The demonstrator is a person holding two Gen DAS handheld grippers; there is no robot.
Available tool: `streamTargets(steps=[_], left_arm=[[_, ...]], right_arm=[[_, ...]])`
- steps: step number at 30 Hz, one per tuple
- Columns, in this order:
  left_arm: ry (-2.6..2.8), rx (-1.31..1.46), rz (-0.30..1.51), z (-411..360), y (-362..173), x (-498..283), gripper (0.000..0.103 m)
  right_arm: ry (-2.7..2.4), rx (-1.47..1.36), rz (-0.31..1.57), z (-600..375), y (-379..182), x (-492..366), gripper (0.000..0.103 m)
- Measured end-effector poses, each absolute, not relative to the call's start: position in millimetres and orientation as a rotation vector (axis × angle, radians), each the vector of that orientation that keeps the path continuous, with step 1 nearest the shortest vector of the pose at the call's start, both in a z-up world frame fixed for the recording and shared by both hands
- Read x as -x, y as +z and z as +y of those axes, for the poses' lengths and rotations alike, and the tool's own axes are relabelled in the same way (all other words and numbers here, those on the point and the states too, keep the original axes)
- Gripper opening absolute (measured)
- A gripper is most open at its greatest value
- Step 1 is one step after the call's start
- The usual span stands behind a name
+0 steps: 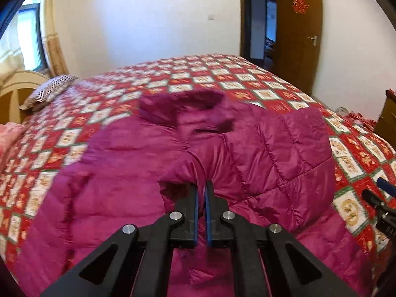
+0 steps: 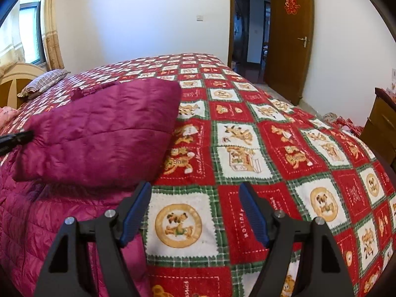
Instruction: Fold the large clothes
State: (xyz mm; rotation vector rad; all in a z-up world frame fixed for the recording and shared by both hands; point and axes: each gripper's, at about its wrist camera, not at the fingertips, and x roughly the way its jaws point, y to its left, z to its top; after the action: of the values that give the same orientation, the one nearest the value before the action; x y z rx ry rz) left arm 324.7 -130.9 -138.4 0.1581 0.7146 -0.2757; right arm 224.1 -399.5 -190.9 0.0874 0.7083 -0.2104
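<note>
A magenta quilted down jacket (image 1: 118,173) lies spread on the bed, collar (image 1: 183,101) toward the far side. My left gripper (image 1: 201,185) is shut on the cuff end of the jacket's right sleeve (image 1: 279,153), which is lifted and folded over the body. In the right wrist view the raised sleeve (image 2: 99,133) shows at left, with the left gripper's tip (image 2: 17,137) at the frame's edge. My right gripper (image 2: 195,190) is open and empty, over the bedspread just right of the jacket's edge. It also shows at the right edge of the left wrist view (image 1: 378,200).
The bed carries a red, white and green checked bedspread (image 2: 272,148). A striped pillow (image 1: 49,91) and a cream headboard (image 1: 17,86) are at the far left. A brown door (image 2: 289,37) stands open at the back right. A wooden cabinet (image 2: 381,123) is at the right.
</note>
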Motion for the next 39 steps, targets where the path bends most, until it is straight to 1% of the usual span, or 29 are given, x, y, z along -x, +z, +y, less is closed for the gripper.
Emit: streamTargets(steps=[4, 6, 7, 8, 11, 15, 16, 17, 19, 21, 22, 24, 25, 26, 29, 32, 35, 39], left_arm=[[-0.220, -0.193, 0.694, -104.4, -140.7, -319.9, 0.003], [-0.196, -0.217, 0.704, -96.5, -149.3, -317.3, 0.003], [-0.190, -0.220, 0.714, -93.9, -153.7, -316.3, 0.003], [-0.178, -0.221, 0.729, -89.8, -159.5, -314.5, 0.003], [-0.143, -0.214, 0.753, -78.7, -176.4, -313.9, 0.003], [-0.139, -0.167, 0.793, -67.1, -195.1, -320.2, 0.005], [-0.141, -0.153, 0.810, -66.4, -196.3, -321.8, 0.005], [-0.141, -0.142, 0.820, -66.5, -195.8, -323.6, 0.006], [-0.128, -0.114, 0.810, -65.1, -187.6, -323.2, 0.008], [-0.087, -0.112, 0.756, -62.4, -174.3, -318.1, 0.012], [-0.060, -0.117, 0.728, -62.0, -168.6, -315.0, 0.018], [-0.001, -0.125, 0.670, -60.0, -157.7, -311.2, 0.044], [0.011, -0.115, 0.650, -60.0, -154.1, -310.9, 0.075], [0.021, -0.106, 0.637, -59.4, -152.0, -311.9, 0.096], [0.029, -0.073, 0.643, -62.6, -152.5, -319.2, 0.097], [0.057, -0.120, 0.663, -73.2, -160.6, -329.4, 0.097], [0.108, -0.215, 0.693, -83.9, -182.5, -347.4, 0.097], [0.122, -0.196, 0.788, -75.5, -216.1, -364.2, 0.097]], right_arm=[[-0.167, -0.064, 0.736, -390.3, -190.7, -231.2, 0.075], [-0.136, -0.056, 0.757, -385.9, -191.0, -236.5, 0.064], [-0.112, -0.054, 0.775, -383.5, -191.5, -240.8, 0.056], [-0.096, -0.047, 0.790, -381.3, -191.5, -244.7, 0.051], [-0.077, -0.016, 0.799, -377.1, -190.0, -252.1, 0.046], [-0.057, -0.012, 0.817, -379.1, -190.2, -265.0, 0.044], [-0.053, -0.014, 0.823, -380.5, -190.4, -270.9, 0.042], [-0.048, -0.022, 0.828, -382.4, -190.2, -277.2, 0.040], [-0.039, -0.046, 0.830, -386.0, -187.6, -286.6, 0.039], [-0.024, -0.080, 0.823, -388.6, -182.8, -296.1, 0.038], [-0.017, -0.096, 0.814, -389.6, -179.2, -302.4, 0.038], [-0.016, -0.122, 0.777, -390.7, -172.1, -314.9, 0.039], [-0.013, -0.133, 0.761, -390.3, -170.3, -321.1, 0.039], [-0.007, -0.144, 0.752, -388.5, -169.7, -329.7, 0.039], [0.027, -0.148, 0.748, -378.1, -174.5, -352.1, 0.039], [0.047, -0.106, 0.768, -363.3, -188.2, -370.1, 0.039], [0.069, -0.072, 0.802, -352.2, -205.0, -381.7, 0.039], [0.070, -0.069, 0.830, -349.7, -220.8, -387.8, 0.039]])
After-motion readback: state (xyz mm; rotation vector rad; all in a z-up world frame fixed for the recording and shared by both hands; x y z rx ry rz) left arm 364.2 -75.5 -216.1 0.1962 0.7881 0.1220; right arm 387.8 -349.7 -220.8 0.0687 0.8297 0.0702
